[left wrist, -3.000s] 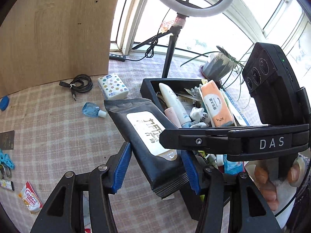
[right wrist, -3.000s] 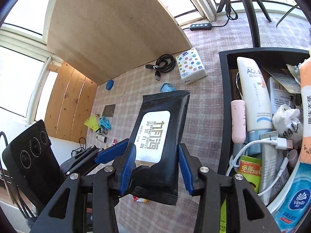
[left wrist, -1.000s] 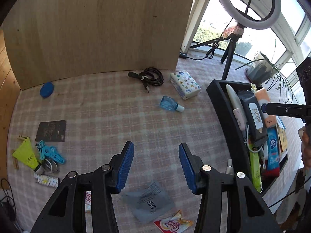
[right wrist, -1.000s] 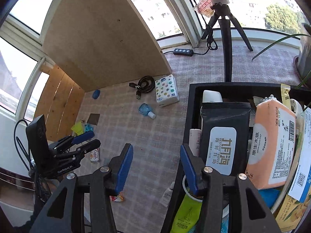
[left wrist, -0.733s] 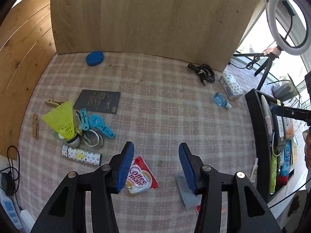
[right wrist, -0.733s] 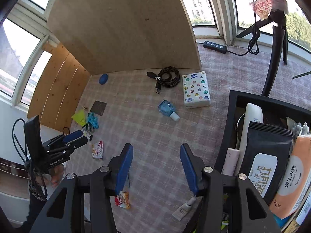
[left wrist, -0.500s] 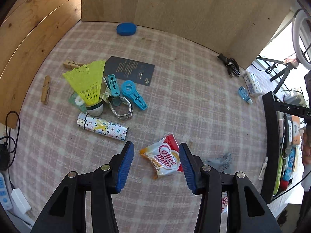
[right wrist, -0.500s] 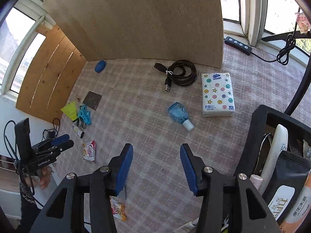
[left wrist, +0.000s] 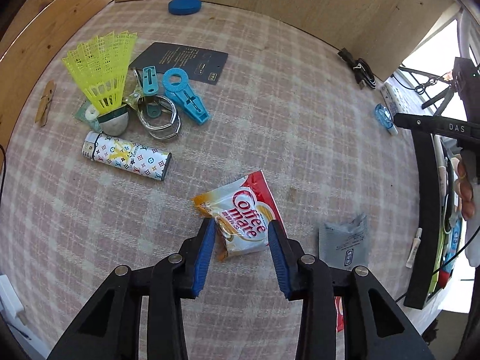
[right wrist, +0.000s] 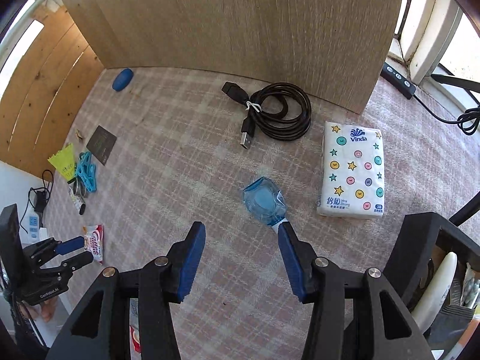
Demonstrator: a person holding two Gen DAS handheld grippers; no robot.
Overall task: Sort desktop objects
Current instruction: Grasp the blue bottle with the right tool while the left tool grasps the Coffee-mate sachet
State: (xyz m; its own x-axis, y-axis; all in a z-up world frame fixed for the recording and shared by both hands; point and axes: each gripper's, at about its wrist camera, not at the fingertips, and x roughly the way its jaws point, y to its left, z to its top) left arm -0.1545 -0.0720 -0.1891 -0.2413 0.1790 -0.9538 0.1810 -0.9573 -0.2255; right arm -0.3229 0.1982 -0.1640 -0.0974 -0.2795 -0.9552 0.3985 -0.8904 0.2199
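Note:
A red-and-white Coffee mate sachet (left wrist: pixel 240 210) lies on the checked cloth, with its lower half between the blue pads of my left gripper (left wrist: pixel 241 223). Its jaws are closing; the pads stand at the sachet's edges and I see no squeeze. The right wrist view shows the same gripper (right wrist: pixel 72 252) at far left beside the sachet (right wrist: pixel 95 243). My right gripper (right wrist: pixel 241 228) hangs open over the cloth, empty. A small blue bottle (right wrist: pixel 264 201) lies just beyond its right fingertip, white cap toward that pad. The black bin (left wrist: pixel 423 180) (right wrist: pixel 420 228) of sorted items stands at the right.
Left of the sachet lie a patterned lighter (left wrist: pixel 126 156), a yellow shuttlecock (left wrist: pixel 102 69), blue clips (left wrist: pixel 186 96) and a dark card (left wrist: pixel 183 60). A grey sachet (left wrist: pixel 345 243) lies near the bin. A coiled black cable (right wrist: pixel 279 111) and tissue pack (right wrist: pixel 352 174) lie beyond the bottle.
Both grippers left the bin and dropped toward the cloth. The left one came over the Coffee mate sachet and its jaws narrowed. The right one came down by the blue bottle, still wide.

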